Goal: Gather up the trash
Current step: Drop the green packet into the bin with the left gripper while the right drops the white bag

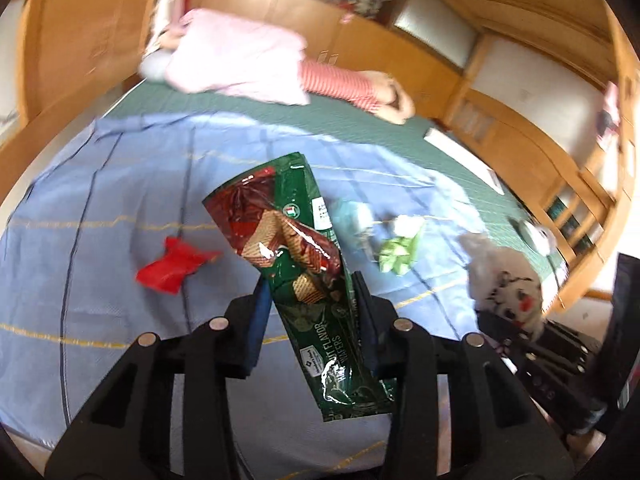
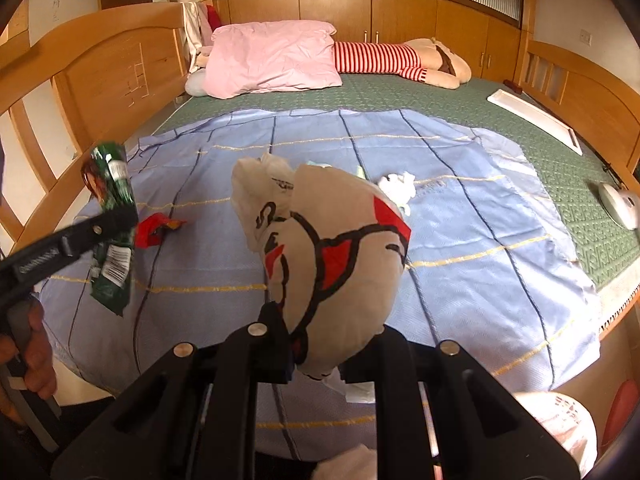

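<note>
My left gripper is shut on a long green wafer wrapper, lifted above the blue sheet. From the right wrist view, the same wrapper hangs in the left gripper at the left edge. A white plastic bag with red and black print bulges out of my right gripper, which is shut on it. That bag also shows at the right of the left wrist view. On the sheet lie a red wrapper, a crumpled green paper and a white tissue.
The sheet covers a green mat on a wooden-framed bed. A pink pillow and a striped plush doll lie at the head. A long white box and a white device sit along the right side.
</note>
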The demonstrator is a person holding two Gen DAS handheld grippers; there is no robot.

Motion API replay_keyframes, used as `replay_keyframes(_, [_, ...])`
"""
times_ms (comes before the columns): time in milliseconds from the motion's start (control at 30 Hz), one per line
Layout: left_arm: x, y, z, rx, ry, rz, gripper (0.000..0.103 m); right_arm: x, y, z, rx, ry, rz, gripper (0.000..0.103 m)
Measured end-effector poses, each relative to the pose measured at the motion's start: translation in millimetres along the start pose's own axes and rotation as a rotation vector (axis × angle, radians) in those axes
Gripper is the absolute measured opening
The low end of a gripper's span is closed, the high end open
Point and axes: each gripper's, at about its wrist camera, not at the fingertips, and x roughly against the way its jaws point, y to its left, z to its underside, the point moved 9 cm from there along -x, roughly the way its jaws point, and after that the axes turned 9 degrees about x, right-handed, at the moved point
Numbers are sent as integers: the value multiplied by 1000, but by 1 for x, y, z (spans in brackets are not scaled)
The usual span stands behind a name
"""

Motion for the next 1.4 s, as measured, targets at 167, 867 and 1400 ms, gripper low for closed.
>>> replay_keyframes(167, [10, -38, 15, -117, 10, 81, 40, 22, -37, 16, -41, 14, 51, 16])
replay_keyframes(867, [71, -214, 162, -549, 213, 432, 41, 111, -123, 144, -165, 258, 24, 16])
replay_keyframes(1400, [57, -222, 196, -556, 311, 507, 94, 128, -181, 170, -451, 150, 222, 83])
